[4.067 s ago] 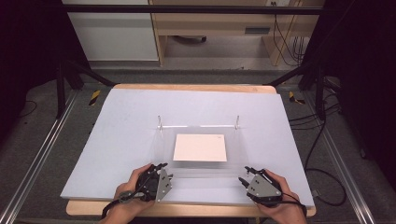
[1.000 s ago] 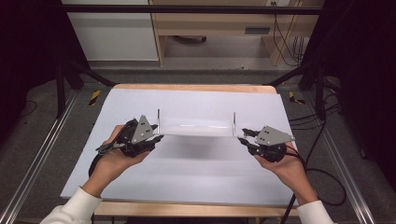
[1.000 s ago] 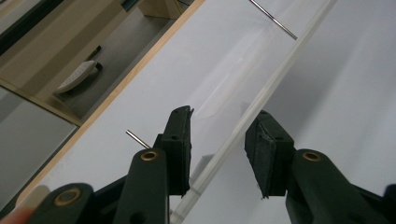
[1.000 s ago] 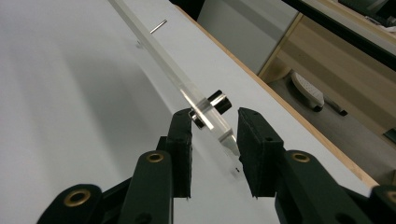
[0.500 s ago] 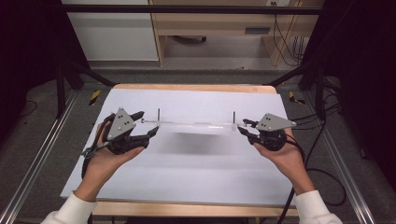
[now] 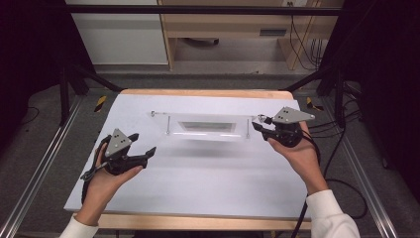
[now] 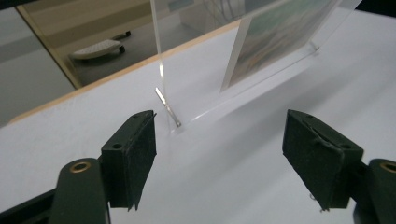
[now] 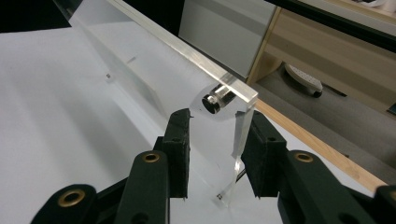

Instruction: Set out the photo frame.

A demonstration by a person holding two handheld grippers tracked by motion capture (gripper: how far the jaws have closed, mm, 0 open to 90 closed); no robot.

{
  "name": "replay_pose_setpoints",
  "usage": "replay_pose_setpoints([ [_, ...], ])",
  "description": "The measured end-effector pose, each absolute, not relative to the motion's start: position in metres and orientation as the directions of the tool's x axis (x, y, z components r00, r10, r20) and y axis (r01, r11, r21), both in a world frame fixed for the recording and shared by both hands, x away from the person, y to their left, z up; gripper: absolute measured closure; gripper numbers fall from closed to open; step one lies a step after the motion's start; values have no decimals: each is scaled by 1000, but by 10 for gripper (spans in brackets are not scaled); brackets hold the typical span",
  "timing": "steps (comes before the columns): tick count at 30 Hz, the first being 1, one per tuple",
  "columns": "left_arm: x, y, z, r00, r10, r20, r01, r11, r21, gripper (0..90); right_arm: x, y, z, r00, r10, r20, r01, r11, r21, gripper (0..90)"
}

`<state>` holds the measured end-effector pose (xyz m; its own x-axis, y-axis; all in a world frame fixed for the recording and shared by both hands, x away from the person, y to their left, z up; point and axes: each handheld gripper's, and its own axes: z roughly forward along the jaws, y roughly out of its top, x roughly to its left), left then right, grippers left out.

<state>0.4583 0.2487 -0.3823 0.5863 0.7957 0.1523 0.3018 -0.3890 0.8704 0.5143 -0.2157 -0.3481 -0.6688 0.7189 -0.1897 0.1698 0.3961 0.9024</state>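
A clear, hard-edged acrylic frame (image 6: 205,126) encloses a printed sheet (image 6: 207,127), tilted above the white bench (image 6: 198,183). The right claw (image 6: 257,123) clamps its corner; the left claw (image 6: 143,151), just opened, stands released nearby.

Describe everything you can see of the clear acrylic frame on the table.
The acrylic frame is a clear, thick-edged panel holding a printed sheet, with small metal standoff pins near its corners. It stands tilted on its long lower edge on the white table. The right tongs clasp its right end beside a pin. The left tongs, jaws just opened, sit apart from its left end.
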Motion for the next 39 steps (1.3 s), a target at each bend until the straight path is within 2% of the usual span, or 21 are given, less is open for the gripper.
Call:
replay_pose_setpoints([
  [5, 463, 253, -404, 579, 804, 140, 356, -403, 843, 234, 522, -217, -346, -664, 728, -171, 176, 374, 910, 646],
  [8, 463, 257, -412, 539, 820, 194, 360, -432, 827, 234, 527, -217, -345, -660, 734, -160, 180, 361, 915, 647],
  [15, 465, 264, -429, 524, 831, 188, 399, -434, 808, 228, 538, -218, -343, -652, 746, -135, 189, 333, 924, 647],
  [39, 463, 283, -446, 495, 859, 130, 465, -388, 795, 226, 581, -220, -341, -609, 793, -23, 237, 209, 949, 642],
])
